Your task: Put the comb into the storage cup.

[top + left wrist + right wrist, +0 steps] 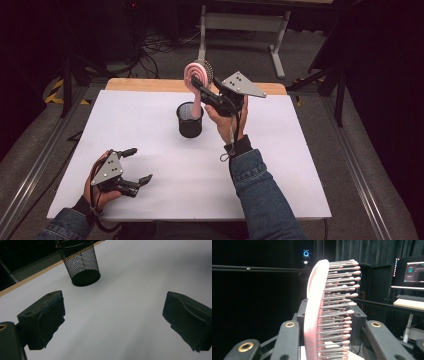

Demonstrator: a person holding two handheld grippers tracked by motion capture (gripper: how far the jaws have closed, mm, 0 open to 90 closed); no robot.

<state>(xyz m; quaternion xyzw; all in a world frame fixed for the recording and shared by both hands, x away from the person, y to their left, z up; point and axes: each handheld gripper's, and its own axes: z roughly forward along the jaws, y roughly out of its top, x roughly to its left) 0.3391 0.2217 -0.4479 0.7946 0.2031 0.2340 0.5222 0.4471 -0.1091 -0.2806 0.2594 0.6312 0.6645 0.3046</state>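
Hairbrush [195, 77], pink, held up in the air over the far middle of the desk [150, 125], just above the black mesh cup [190, 120]. Handle end points down, its tip at or just inside the cup's rim; cannot tell from the high view whether it touches the mesh. Brush head at top, bristles facing away from the person's left side. Right gripper [200, 87] has its fingers clamped on the brush, one on the smooth pink back, one on the bristle side; the right gripper view looks straight along the brush [317, 312], edge on, rows of metal pins with pale rounded tips sticking out to the right of the pink pad. Right hand [225, 120] raised well off the desk, denim sleeve [260, 190] coming in from the bottom. Left gripper [137, 167] sits low near the front left of the desk, well apart from the cup, fingers spread wide with nothing between them. Left gripper view shows both fingers [42, 320] far apart over bare white surface, the mesh cup [81, 263] upright beyond them, near the desk's wooden far edge. A monitor [409, 272] glows in the dark background of the right gripper view.
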